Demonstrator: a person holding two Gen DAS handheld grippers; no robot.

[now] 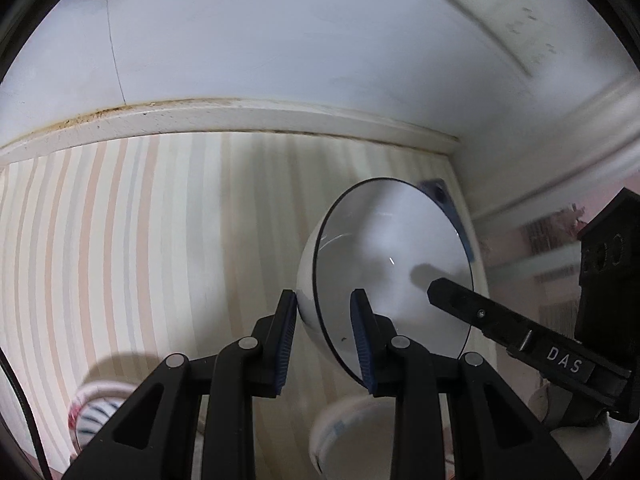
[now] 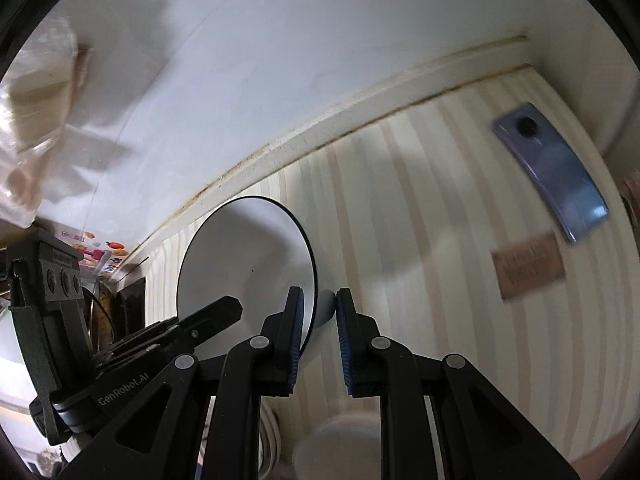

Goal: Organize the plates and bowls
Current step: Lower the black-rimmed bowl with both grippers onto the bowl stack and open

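I'm pinching the rim of the white dark-edged glazed ceramic bowl [image 1: 384, 264] between both left fingers [image 1: 362, 336] and right fingers [image 2: 296, 320], tilting it above the striped counter [image 1: 120, 240], judging it rigid, slippery, breakable, so gripping the wall near the rim.

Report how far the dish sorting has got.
Nothing looks finished yet. In hand: the white bowl, tilted above the striped counter, gripped at opposite rims by the left gripper and right gripper. Left: another bowl and a patterned dish below.
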